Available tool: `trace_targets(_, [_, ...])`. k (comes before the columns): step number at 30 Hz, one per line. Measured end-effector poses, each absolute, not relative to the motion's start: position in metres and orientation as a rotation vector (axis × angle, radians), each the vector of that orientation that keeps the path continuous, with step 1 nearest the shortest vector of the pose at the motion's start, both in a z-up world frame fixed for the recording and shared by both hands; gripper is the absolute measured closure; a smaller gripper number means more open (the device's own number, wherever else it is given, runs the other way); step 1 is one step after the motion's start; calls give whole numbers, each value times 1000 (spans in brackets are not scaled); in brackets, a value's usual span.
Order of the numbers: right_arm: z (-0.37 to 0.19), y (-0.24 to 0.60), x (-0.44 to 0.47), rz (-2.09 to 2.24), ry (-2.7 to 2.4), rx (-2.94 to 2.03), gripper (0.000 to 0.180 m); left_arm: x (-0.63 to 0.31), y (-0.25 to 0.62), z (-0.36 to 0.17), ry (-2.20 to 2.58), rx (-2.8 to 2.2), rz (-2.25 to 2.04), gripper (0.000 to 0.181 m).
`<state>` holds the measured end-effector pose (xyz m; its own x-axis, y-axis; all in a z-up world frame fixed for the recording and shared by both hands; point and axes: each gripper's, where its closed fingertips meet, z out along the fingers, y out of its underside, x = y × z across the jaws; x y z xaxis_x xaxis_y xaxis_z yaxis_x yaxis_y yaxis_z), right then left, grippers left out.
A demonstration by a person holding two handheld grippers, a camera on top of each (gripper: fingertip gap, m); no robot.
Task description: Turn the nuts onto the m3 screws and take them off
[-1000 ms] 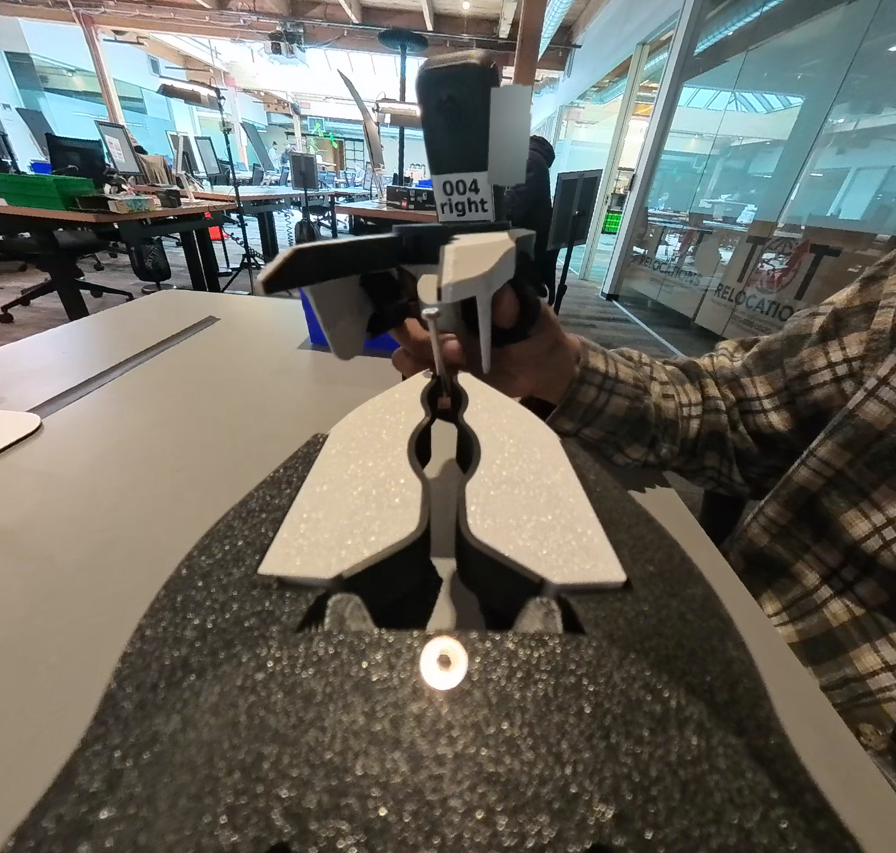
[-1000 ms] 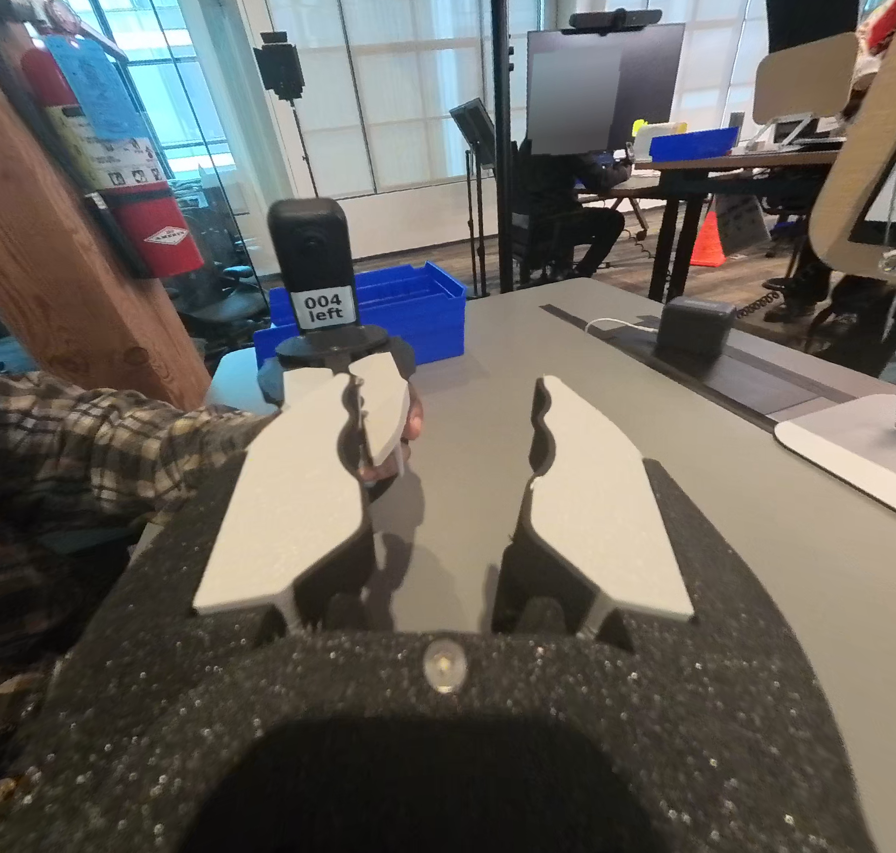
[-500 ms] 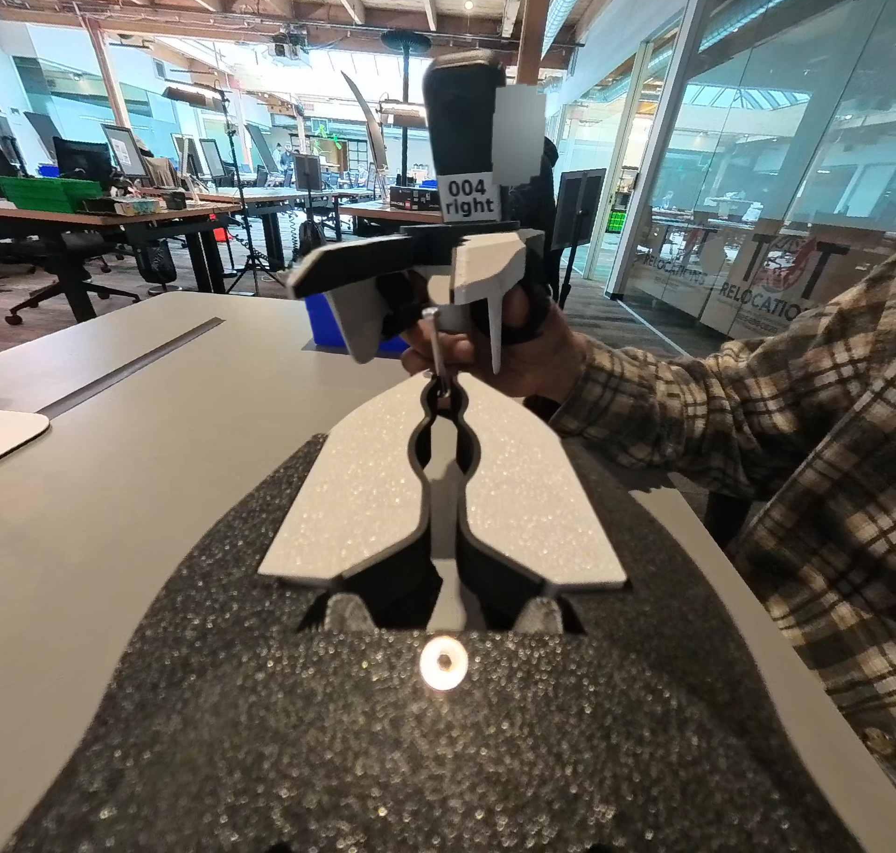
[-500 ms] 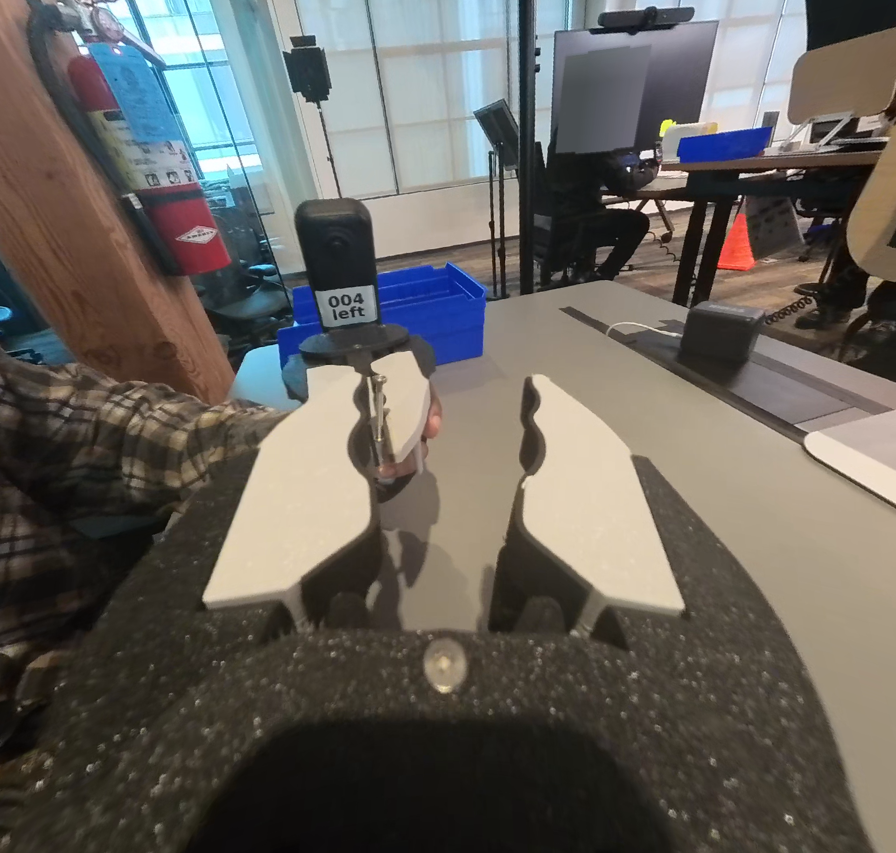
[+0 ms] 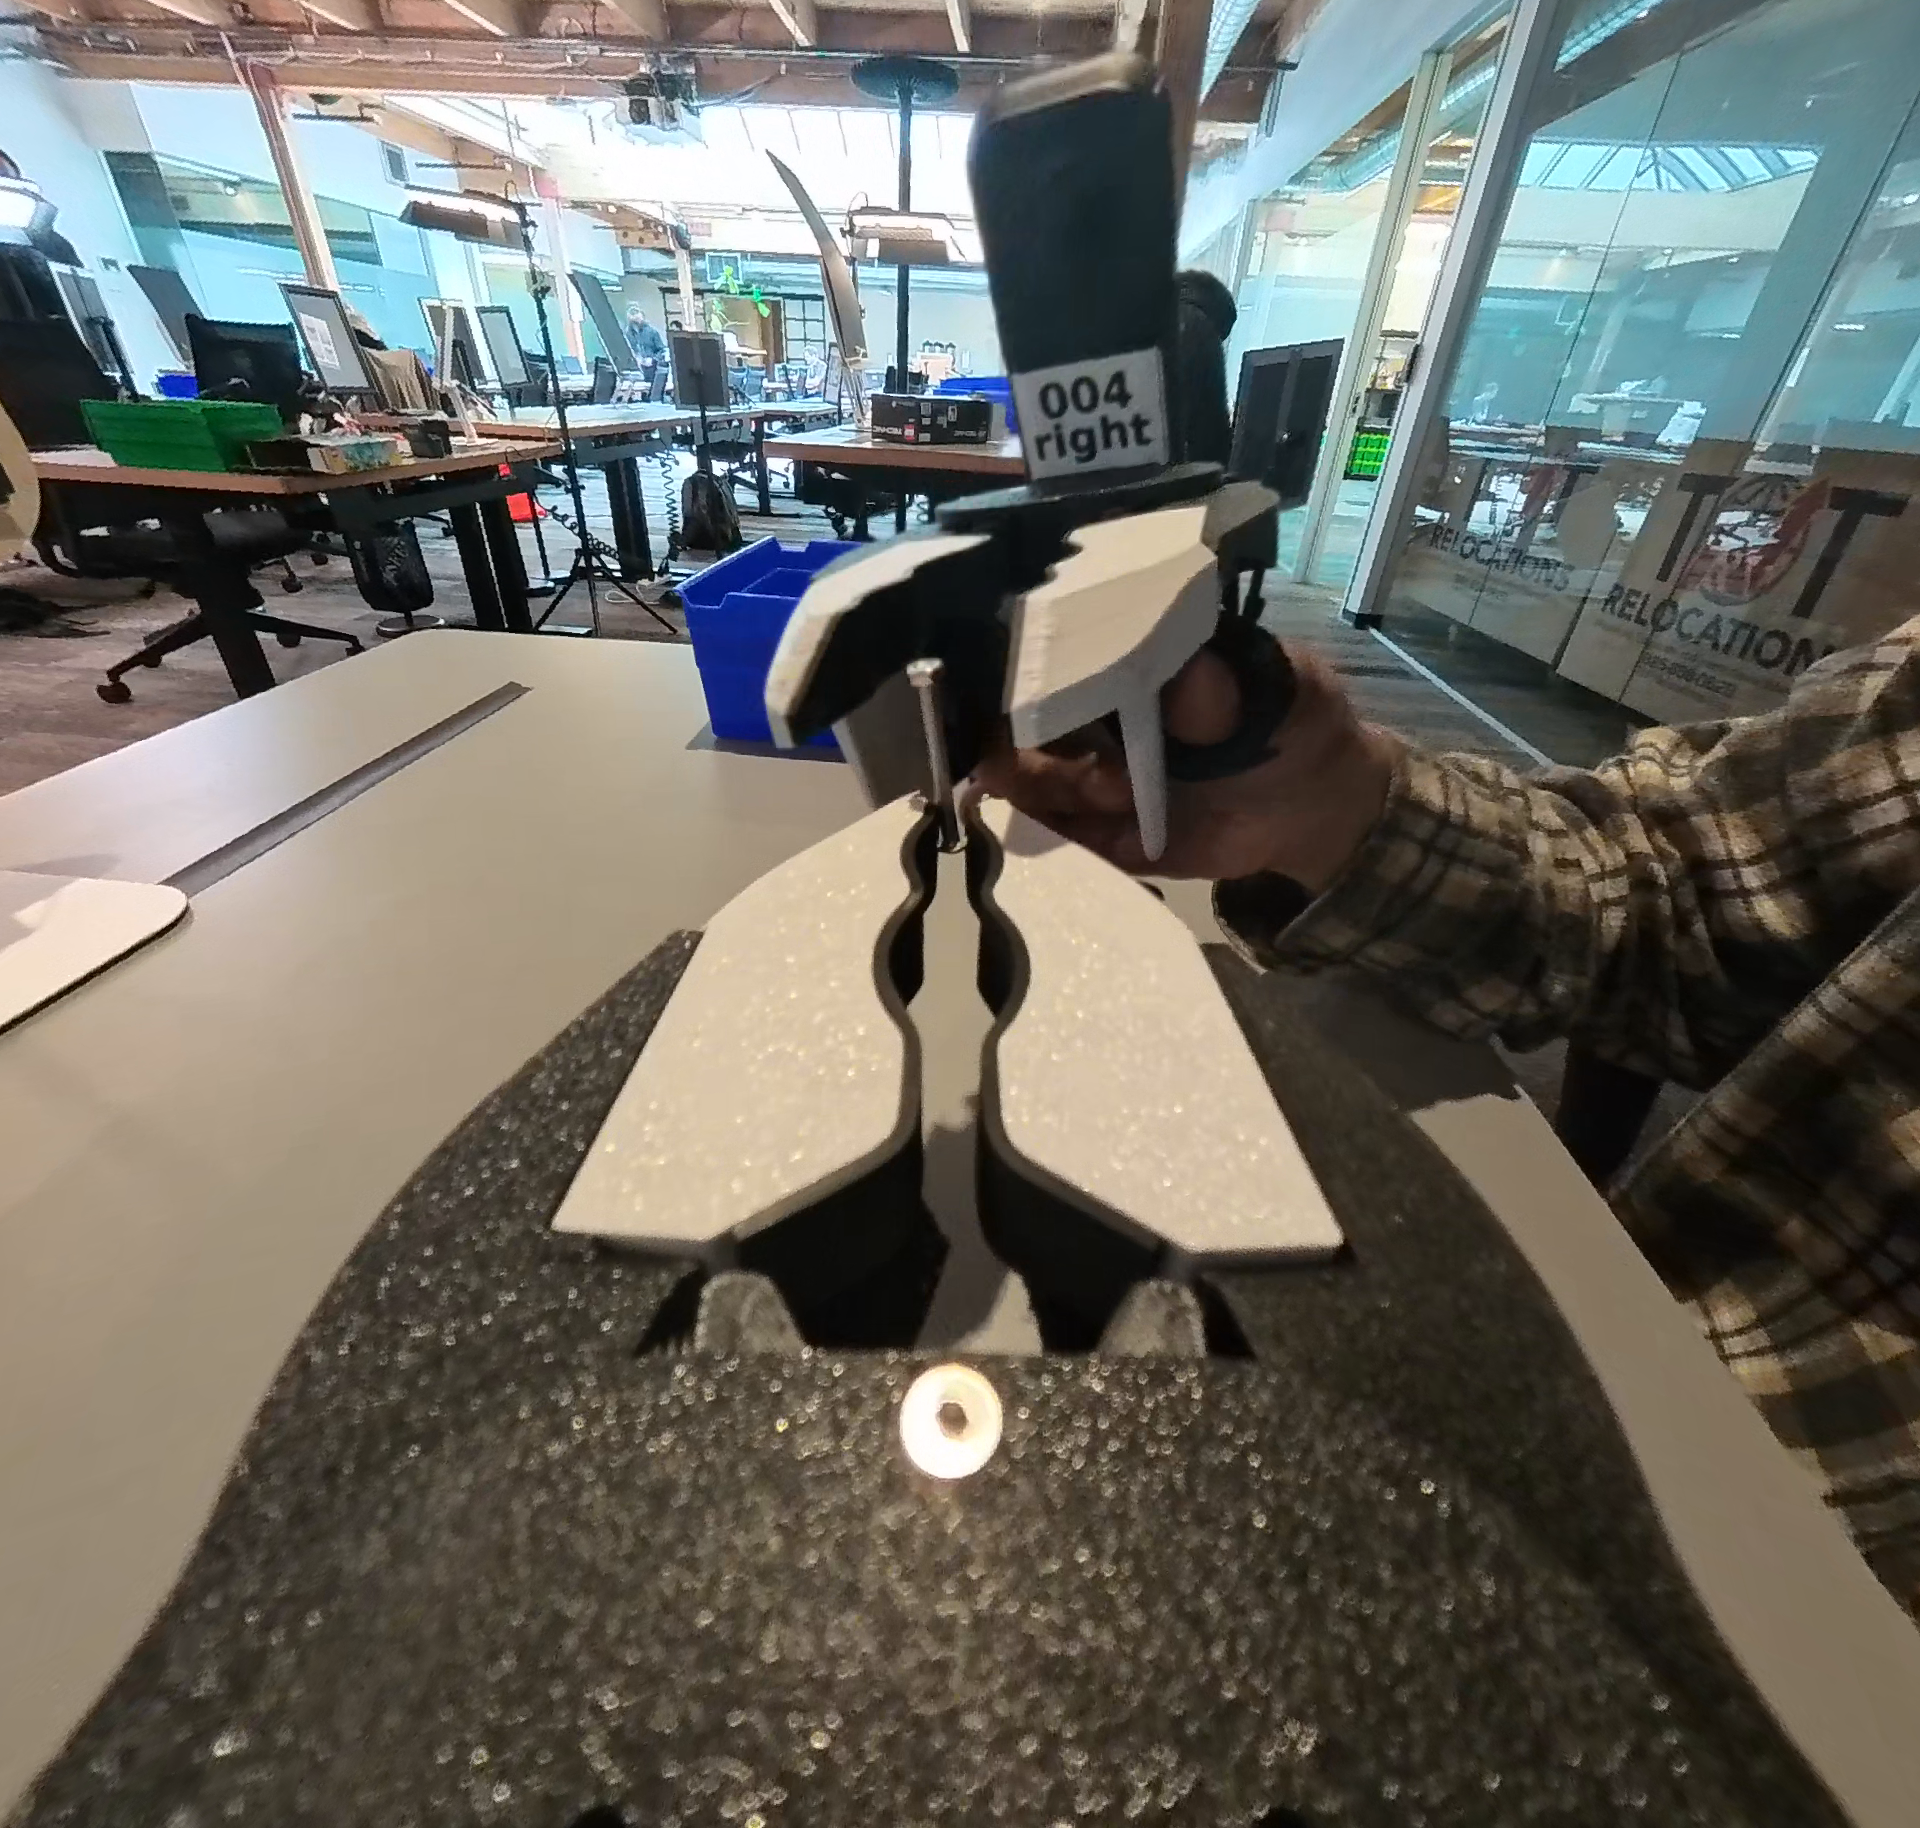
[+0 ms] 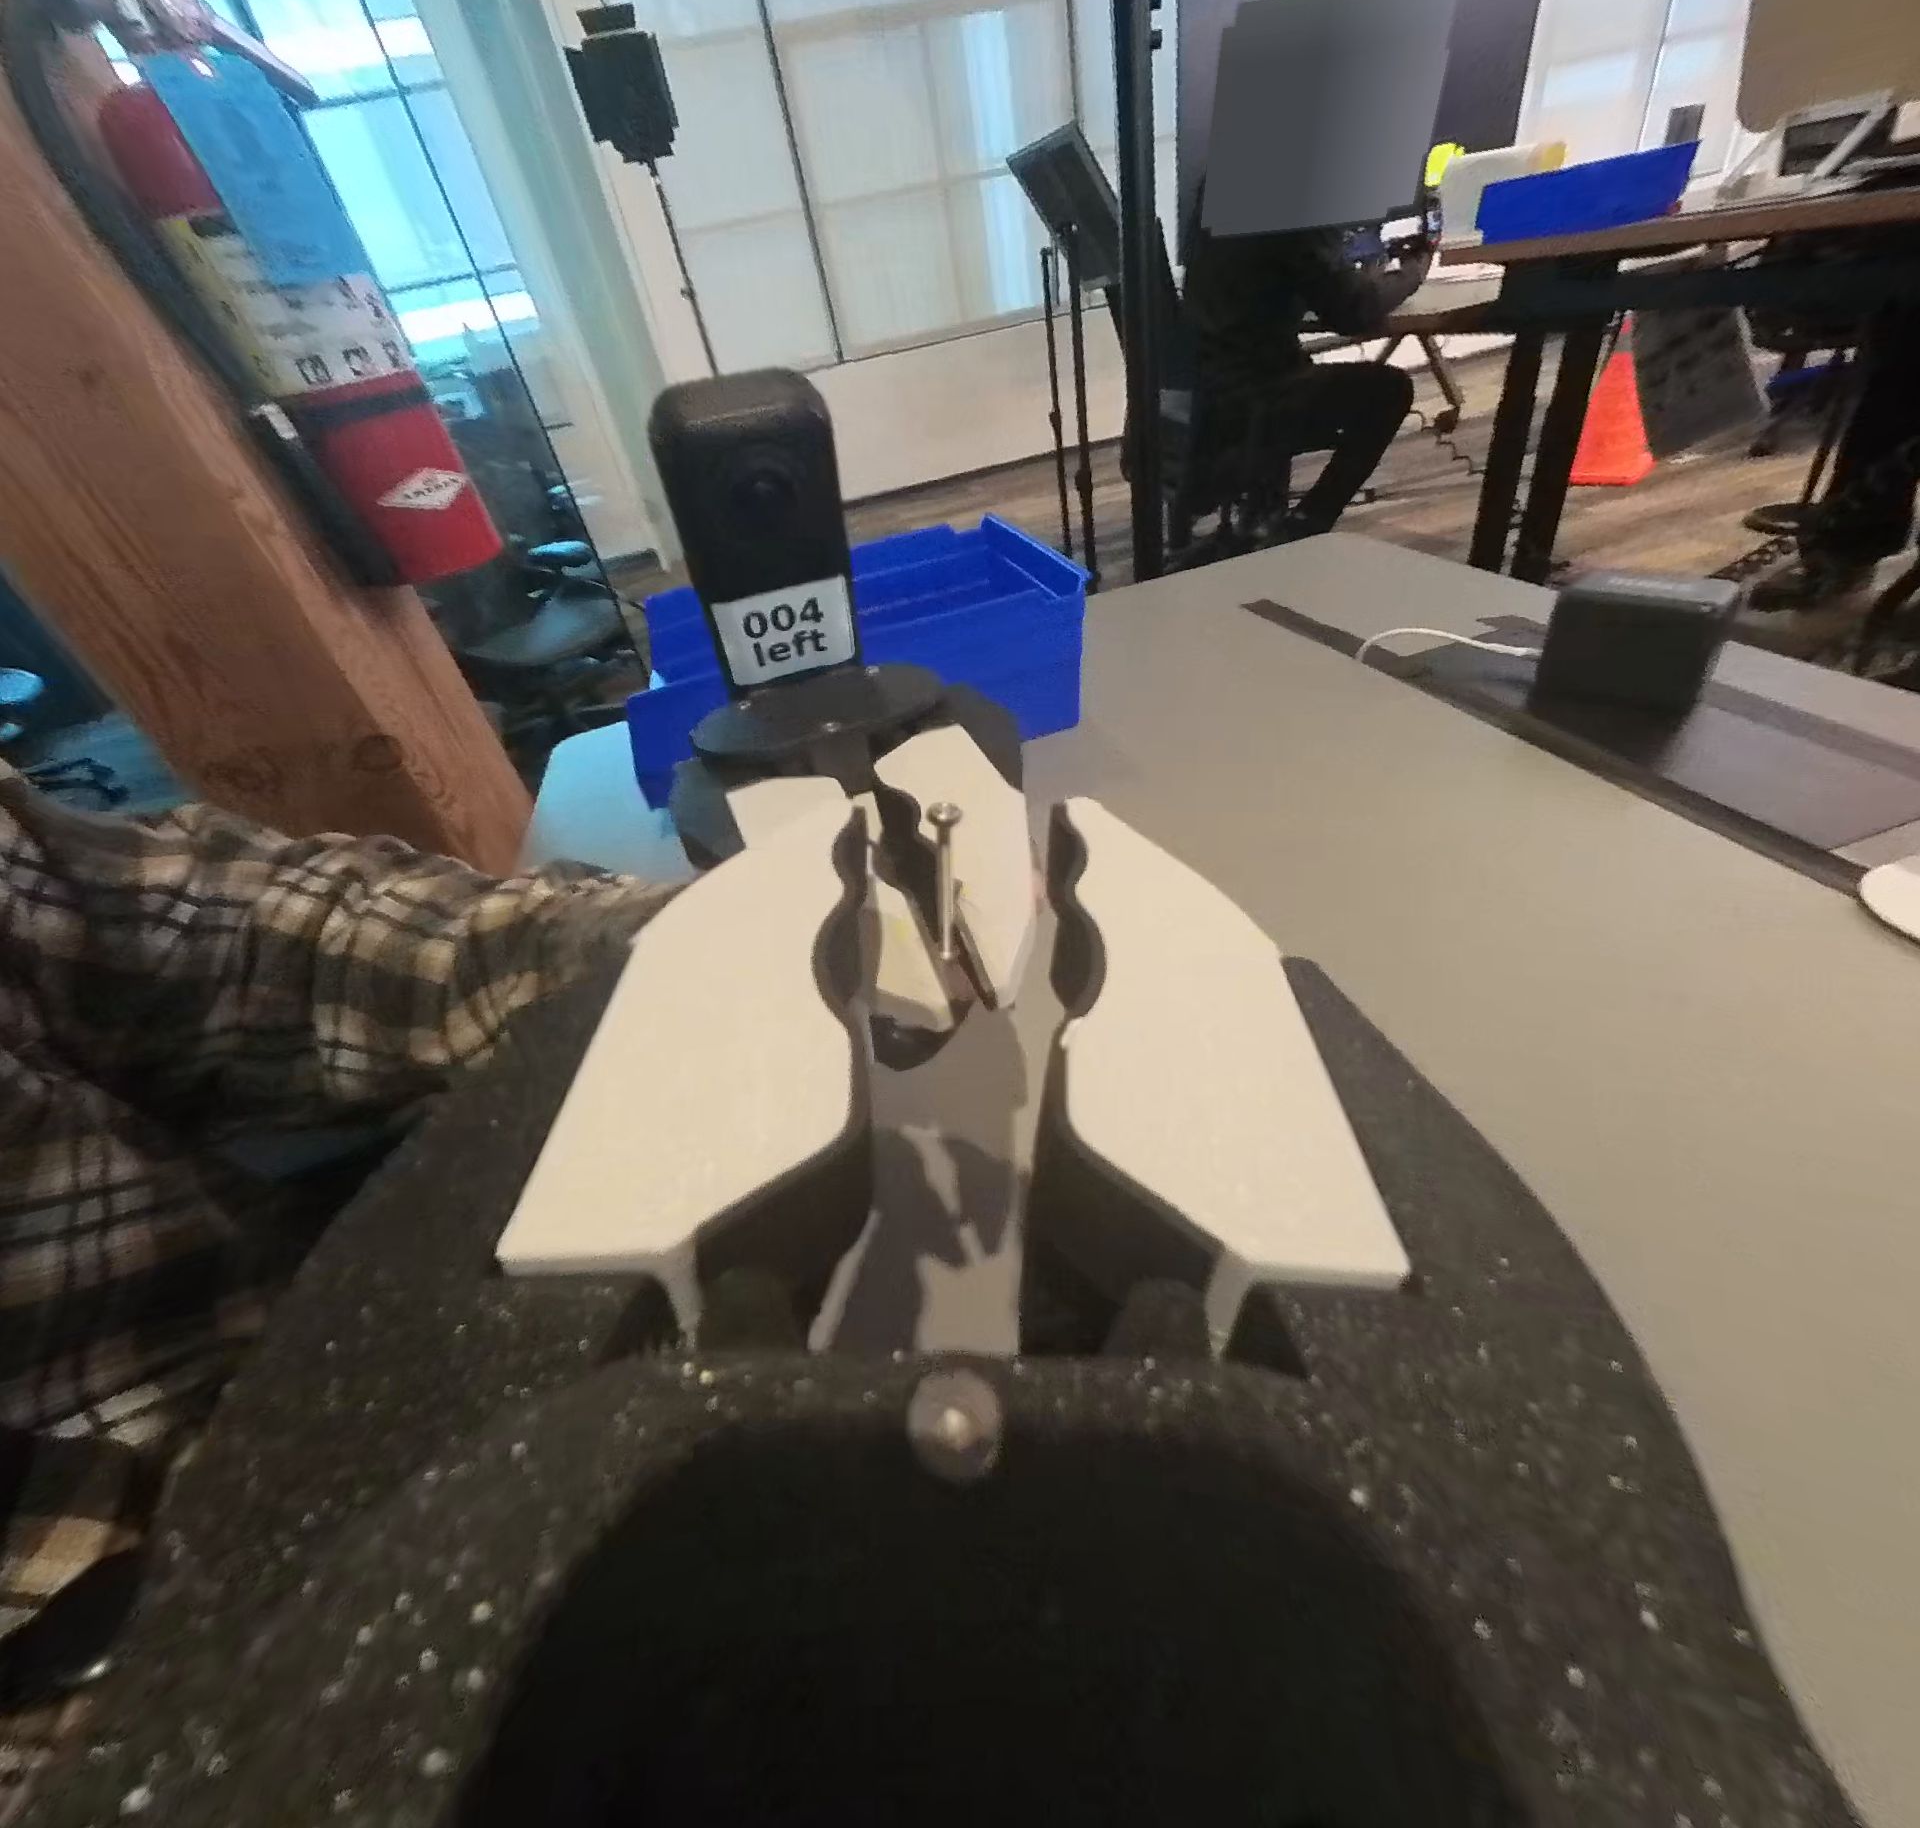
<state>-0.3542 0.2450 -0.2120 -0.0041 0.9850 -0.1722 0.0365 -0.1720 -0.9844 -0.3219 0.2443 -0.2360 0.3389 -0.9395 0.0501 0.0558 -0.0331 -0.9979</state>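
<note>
A thin silver M3 screw (image 5: 932,750) stands upright, head on top. My left gripper (image 5: 948,824) is shut on the screw's lower end and holds it above the grey table (image 5: 416,843). I cannot make out a nut at the pinch point. My right gripper (image 5: 909,713) faces the left one, and its open fingers stand on either side of the screw's upper half. In the right wrist view the screw (image 6: 945,885) stands in the gap of my open right gripper (image 6: 951,843), held from below by the left gripper (image 6: 951,957). The right fingers do not touch it.
A blue bin (image 5: 748,625) sits at the table's far edge and also shows in the right wrist view (image 6: 956,615). A dark small box (image 6: 1631,646) with a white cable sits on the table's groove. A white flat pad (image 5: 62,937) lies at the left. A plaid sleeve (image 5: 1610,947) reaches in from the right. My left and right fingertips are right by each other.
The right gripper has moved in over the screw and its jaws have narrowed around it. The left gripper has kept its hold on the screw.
</note>
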Motion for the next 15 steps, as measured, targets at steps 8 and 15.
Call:
trace_targets(8, [-209,240,-356,1388,-1167,-1327,163,-322,243,-235,898,-1342,-1006,177])
trace_targets(15, [-208,237,-354,1393,-1198,-1299,175,-321,241,-233,906,-1328,-1015,177])
